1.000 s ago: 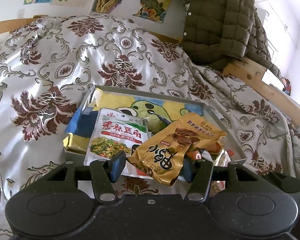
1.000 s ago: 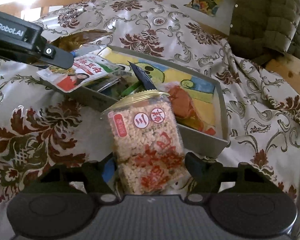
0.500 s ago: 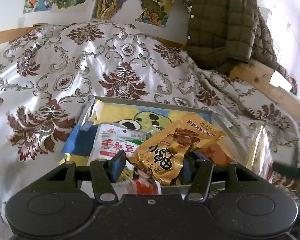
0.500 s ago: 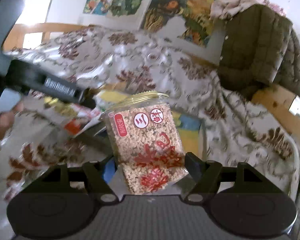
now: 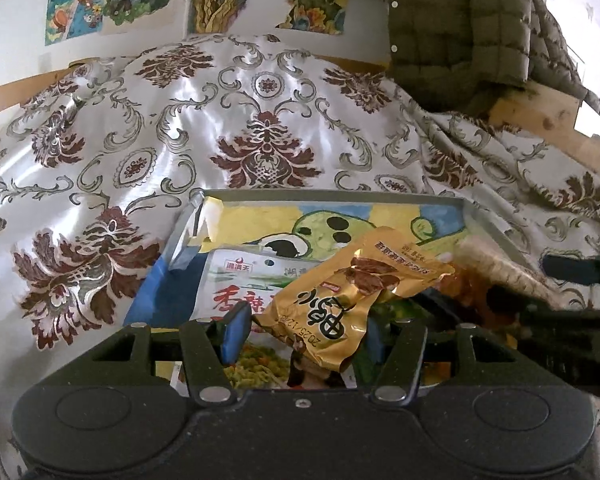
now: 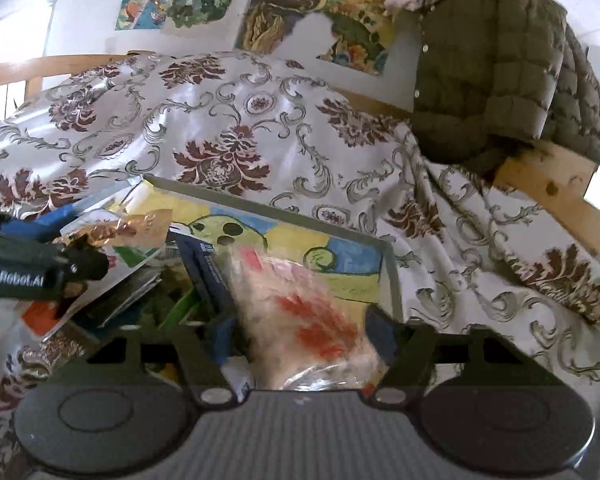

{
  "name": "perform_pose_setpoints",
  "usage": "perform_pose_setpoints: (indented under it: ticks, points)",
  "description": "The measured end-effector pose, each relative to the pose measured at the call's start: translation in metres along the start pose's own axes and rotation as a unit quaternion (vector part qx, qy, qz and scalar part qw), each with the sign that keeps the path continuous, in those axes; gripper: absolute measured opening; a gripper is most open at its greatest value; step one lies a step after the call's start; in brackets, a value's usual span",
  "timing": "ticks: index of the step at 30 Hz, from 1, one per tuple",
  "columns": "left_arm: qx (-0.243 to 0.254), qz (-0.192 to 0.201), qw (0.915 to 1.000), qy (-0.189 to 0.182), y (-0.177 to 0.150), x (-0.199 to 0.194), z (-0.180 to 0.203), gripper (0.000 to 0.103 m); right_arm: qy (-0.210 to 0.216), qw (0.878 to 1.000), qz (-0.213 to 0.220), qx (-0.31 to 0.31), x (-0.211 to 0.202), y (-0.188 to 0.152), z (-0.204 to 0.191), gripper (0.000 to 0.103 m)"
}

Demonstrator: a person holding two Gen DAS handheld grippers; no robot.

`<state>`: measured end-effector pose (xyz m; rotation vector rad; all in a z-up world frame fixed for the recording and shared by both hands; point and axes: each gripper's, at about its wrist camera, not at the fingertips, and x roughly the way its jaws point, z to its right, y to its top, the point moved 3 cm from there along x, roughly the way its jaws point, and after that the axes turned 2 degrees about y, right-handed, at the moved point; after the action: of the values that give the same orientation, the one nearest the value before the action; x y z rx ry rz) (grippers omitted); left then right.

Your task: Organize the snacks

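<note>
On a bed under a cream, maroon-patterned satin bedspread (image 5: 260, 112), with cartoon posters (image 6: 300, 8) on the wall at twelve o'clock, sits a shallow grey cardboard box (image 5: 480, 216) of snacks, over which the left hand-held gripper (image 5: 302, 330) grasps a gold foil snack packet (image 5: 340, 292) while the right hand-held gripper (image 6: 300, 336) has released, a clear rice-cracker bag (image 6: 300, 312) lying loose between its fingers.

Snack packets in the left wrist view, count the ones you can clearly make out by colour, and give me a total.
Gold packet, in the left gripper: 1
White packet with red lettering, in the tray: 1
Clear rice-crisp packet, at the right gripper: 1
Total: 3; others underneath are too hidden to count.

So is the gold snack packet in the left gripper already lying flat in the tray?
No, the gold snack packet is pinched between the left gripper fingers, above the tray.
</note>
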<state>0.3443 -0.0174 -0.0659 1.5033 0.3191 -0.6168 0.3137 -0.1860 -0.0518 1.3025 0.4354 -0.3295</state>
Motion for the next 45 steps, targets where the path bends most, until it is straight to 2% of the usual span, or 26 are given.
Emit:
perform_pose_setpoints:
  ticks: [3,7,9,19,21,25,27,34,45]
  points:
    - [0.006,-0.006,1.0000,0.005,-0.002,0.005,0.000,0.060,0.002,1.000,-0.011,0.015,0.008,-0.001,0.003,0.055]
    - [0.008,-0.007,0.9999,0.005,-0.004,0.006,0.000,0.062,0.005,0.999,-0.013,0.030,0.009,-0.004,0.006,0.062]
    - [0.006,-0.008,1.0000,0.001,-0.003,0.005,0.000,0.069,0.007,0.999,-0.012,0.032,0.007,-0.005,0.006,0.065]
    - [-0.031,0.004,0.9993,-0.021,0.003,-0.008,-0.005,0.082,0.007,0.998,0.013,0.053,-0.017,0.001,0.013,0.080]
    - [-0.039,0.010,0.9990,-0.020,0.005,-0.015,-0.006,0.089,0.004,0.998,0.021,0.064,-0.024,0.004,0.018,0.083]
    - [-0.048,0.030,0.9983,-0.015,0.011,-0.030,-0.008,0.092,0.002,0.995,0.040,0.096,-0.041,0.011,0.032,0.089]
    - [-0.052,0.040,0.9978,-0.012,0.014,-0.039,-0.008,0.098,0.002,0.993,0.049,0.110,-0.050,0.013,0.038,0.090]
    - [-0.068,0.073,0.9950,-0.002,0.022,-0.074,-0.009,0.102,0.008,0.987,0.080,0.141,-0.080,0.022,0.052,0.102]
    - [-0.087,0.102,0.9908,0.016,0.022,-0.119,-0.008,0.102,0.030,0.981,0.098,0.164,-0.116,0.018,0.053,0.103]
